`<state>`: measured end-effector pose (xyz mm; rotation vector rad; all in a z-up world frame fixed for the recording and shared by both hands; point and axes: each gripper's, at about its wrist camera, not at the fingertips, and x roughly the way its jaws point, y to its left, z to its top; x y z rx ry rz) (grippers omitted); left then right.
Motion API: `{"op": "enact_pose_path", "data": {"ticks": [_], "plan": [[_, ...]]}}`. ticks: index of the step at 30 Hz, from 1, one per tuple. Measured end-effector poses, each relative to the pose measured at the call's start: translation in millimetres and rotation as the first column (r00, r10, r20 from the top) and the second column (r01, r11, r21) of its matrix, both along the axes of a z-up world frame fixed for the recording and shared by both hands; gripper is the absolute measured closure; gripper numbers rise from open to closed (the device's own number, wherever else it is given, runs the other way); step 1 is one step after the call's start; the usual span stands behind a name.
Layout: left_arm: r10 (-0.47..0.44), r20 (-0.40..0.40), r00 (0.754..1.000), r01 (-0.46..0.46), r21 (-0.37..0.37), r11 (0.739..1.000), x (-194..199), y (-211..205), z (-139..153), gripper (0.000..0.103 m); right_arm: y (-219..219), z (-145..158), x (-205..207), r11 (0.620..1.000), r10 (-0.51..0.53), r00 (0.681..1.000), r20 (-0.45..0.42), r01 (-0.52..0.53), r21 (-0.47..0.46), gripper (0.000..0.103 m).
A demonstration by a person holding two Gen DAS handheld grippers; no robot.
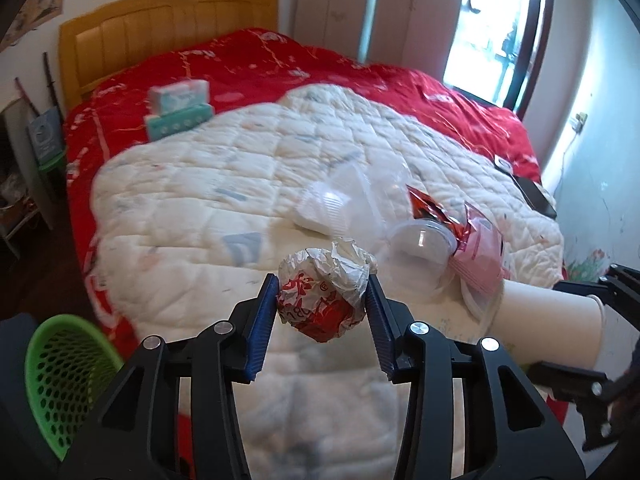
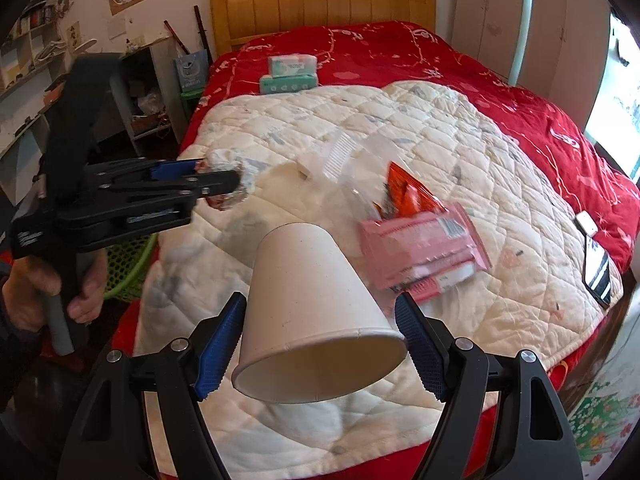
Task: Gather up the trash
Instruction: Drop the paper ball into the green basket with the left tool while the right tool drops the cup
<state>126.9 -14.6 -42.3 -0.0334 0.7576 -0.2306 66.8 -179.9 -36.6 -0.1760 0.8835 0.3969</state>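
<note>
My left gripper (image 1: pixel 322 286) is shut on a crumpled red-and-white wrapper ball (image 1: pixel 324 292) and holds it above the white quilt (image 1: pixel 200 200). It also shows in the right wrist view (image 2: pixel 224 184) with the ball (image 2: pixel 232 178). My right gripper (image 2: pixel 320 312) is shut on a white paper cup (image 2: pixel 308 308), mouth toward the camera; the cup also shows in the left wrist view (image 1: pixel 548 328). On the quilt lie clear plastic cups (image 1: pixel 424 240), an orange-red packet (image 2: pixel 408 196), a pink packet (image 2: pixel 424 248) and a clear lid (image 1: pixel 332 200).
A green mesh basket (image 1: pixel 60 372) stands on the floor left of the bed; it also shows in the right wrist view (image 2: pixel 128 264). Tissue packs (image 2: pixel 290 72) lie near the headboard. A phone (image 2: pixel 598 268) lies at the right bed edge. Shelves (image 2: pixel 36 80) stand at left.
</note>
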Motion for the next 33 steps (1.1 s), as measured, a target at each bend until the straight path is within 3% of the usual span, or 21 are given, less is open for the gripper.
{"op": "enact_pose_path", "data": {"ticks": [9, 19, 29, 33], "plan": [[0.178, 0.026, 0.984, -0.179, 0.057, 0.982, -47, 81, 14, 0.06, 53, 11, 0, 0.995, 0.093, 0.995, 0.023, -0.093, 0.017, 0.03], [0.414, -0.061, 0.908, -0.408, 0.096, 0.908, -85, 189, -18, 0.059, 118, 14, 3, 0.977, 0.21, 0.977, 0.027, -0.21, 0.019, 0.03], [0.474, -0.165, 0.865, -0.466, 0.086, 0.88, -85, 232, -54, 0.052, 168, 8, 5, 0.959, 0.284, 0.959, 0.008, -0.284, 0.008, 0.03], [0.492, -0.187, 0.85, -0.49, 0.063, 0.869, -89, 241, -62, 0.04, 181, 4, 6, 0.953, 0.303, 0.953, -0.002, -0.303, 0.003, 0.03]]}}
